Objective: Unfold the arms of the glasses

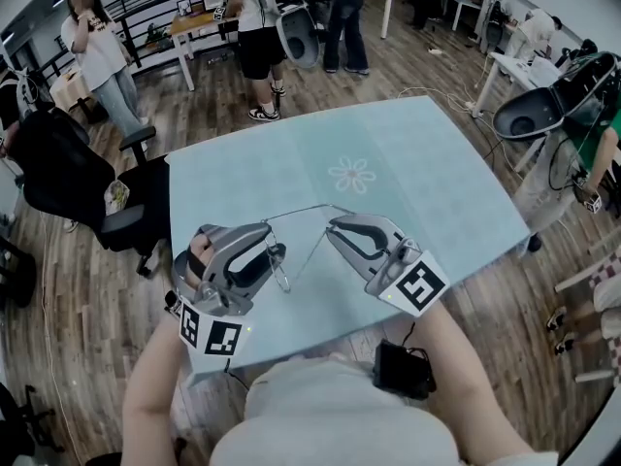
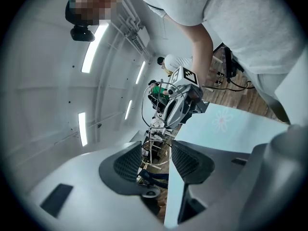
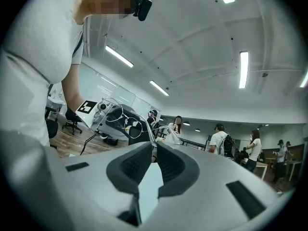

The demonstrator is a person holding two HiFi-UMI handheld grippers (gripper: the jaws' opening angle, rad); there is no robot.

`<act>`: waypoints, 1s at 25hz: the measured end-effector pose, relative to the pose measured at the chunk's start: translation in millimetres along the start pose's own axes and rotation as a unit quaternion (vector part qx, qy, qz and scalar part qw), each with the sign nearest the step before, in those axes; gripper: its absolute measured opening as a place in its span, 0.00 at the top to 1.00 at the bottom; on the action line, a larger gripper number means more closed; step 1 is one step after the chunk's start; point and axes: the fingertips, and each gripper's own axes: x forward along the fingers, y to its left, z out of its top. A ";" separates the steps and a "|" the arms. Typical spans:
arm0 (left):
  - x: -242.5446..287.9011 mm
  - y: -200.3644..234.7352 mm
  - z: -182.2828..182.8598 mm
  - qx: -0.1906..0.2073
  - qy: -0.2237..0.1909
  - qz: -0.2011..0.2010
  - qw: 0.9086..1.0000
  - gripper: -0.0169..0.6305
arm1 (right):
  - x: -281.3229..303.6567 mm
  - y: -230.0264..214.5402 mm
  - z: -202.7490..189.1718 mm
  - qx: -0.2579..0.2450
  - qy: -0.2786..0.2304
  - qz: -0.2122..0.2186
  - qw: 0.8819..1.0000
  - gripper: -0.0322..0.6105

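Note:
Thin wire-framed glasses [image 1: 301, 212] hang in the air between my two grippers, above the light blue table [image 1: 417, 163]. My left gripper [image 1: 275, 252] is shut on the frame beside a lens ring [image 1: 279, 266]. In the left gripper view the wire [image 2: 149, 129] crosses the tips of its pads [image 2: 127, 165]. My right gripper [image 1: 332, 229] is shut on a thin arm of the glasses. That arm [image 3: 152, 134] runs out from between the nearly touching pads [image 3: 171, 165] in the right gripper view. Each gripper shows in the other's view: the right one [image 2: 180, 102] and the left one [image 3: 108, 114].
A flower print [image 1: 352, 175] marks the table's middle. A black office chair [image 1: 68, 178] stands left of the table and a grey shell chair [image 1: 543, 110] at the right. Several people [image 1: 257, 37] stand at the back. A black device [image 1: 403, 369] hangs at my waist.

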 end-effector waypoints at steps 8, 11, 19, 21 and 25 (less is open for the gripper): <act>2.5 -0.7 -7.1 -0.001 0.012 0.001 1.000 0.66 | -7.8 -6.1 0.9 0.002 -0.001 -0.009 1.000 0.90; 2.6 0.4 -7.8 0.000 0.018 0.004 1.000 0.66 | -11.9 -6.8 2.9 0.003 -0.001 -0.011 1.000 0.90; -1.9 5.5 -12.7 0.019 0.037 0.017 0.999 0.66 | -18.3 -7.7 13.3 0.000 -0.010 -0.018 1.000 0.90; -2.2 6.8 -15.6 0.020 0.042 0.020 0.999 0.66 | -19.6 -7.9 14.9 -0.002 -0.011 -0.019 1.000 0.90; -1.0 6.3 -21.3 0.025 0.056 0.020 0.998 0.66 | -25.6 -7.8 15.6 -0.007 -0.009 -0.020 1.000 0.90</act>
